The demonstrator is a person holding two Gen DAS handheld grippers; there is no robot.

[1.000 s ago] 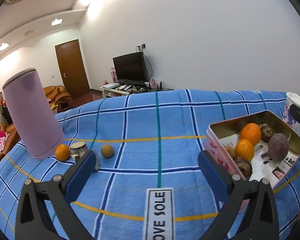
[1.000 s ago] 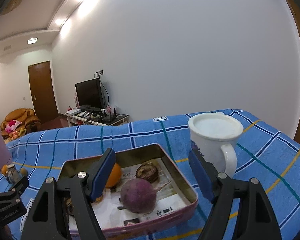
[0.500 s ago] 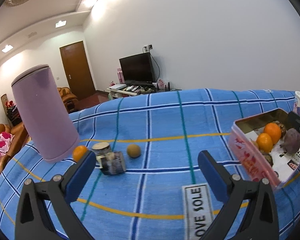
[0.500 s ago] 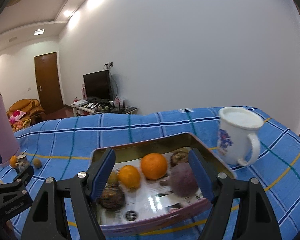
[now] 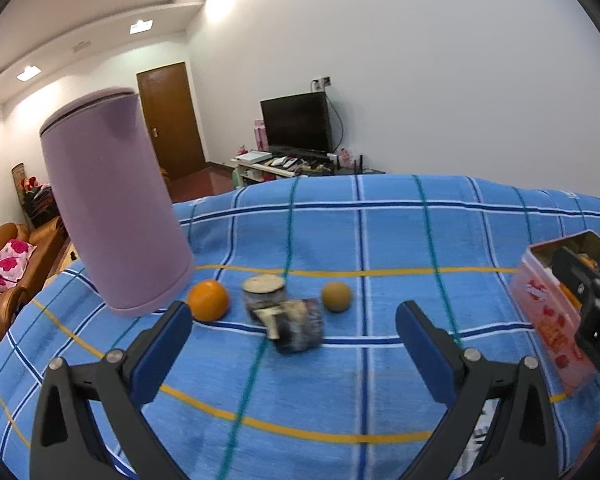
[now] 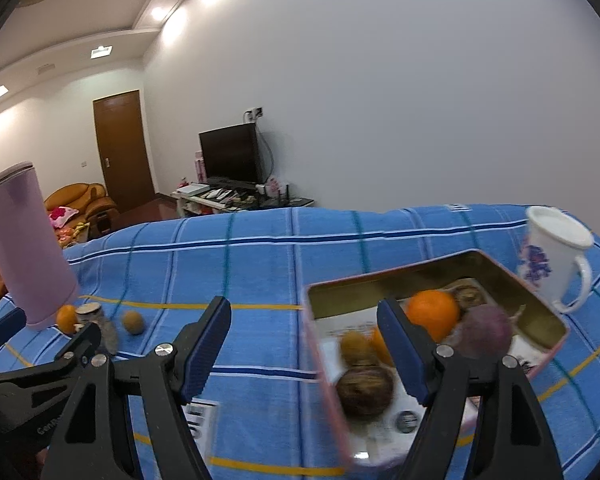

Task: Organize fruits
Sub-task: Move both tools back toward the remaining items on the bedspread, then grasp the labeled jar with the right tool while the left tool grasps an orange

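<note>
1. Fruit is lying in two places on the table, which is wearing a blue checked cloth (image 5: 380,240): an orange (image 5: 208,300) and a small brown round fruit (image 5: 336,297) are sitting loose toward the left edge, and more fruit is resting in the pink tin (image 6: 540,300) toward the right edge.
2. The loose orange is sitting just beside the foot of the tall purple cylinder (image 5: 112,216); a small jar (image 5: 265,292) and a blurred dark packet (image 5: 298,330) are standing between it and the brown fruit.
3. The left claw (image 5: 292,344) is hanging open and empty, with the loose fruit beyond its tips.
4. The right claw (image 6: 304,344) is also standing open with nothing between its pads; its right finger is showing in front of the tin.
5. Inside the tin, an orange (image 6: 432,314), a purple round fruit with a stalk (image 6: 486,332) and several brown fruits are lying on printed paper. A white mug (image 6: 556,256) is standing just behind the tin.
6. Handling, as a judgement: the loose orange is probably firm, light and prone to rolling, so the pads should be closing across its widest part. The cylinder and jar are crowding it, so a careless approach is risking a knock.
7. The brown fruit is looking smaller and possibly softer, so it is likely calling for a gentler squeeze.
</note>
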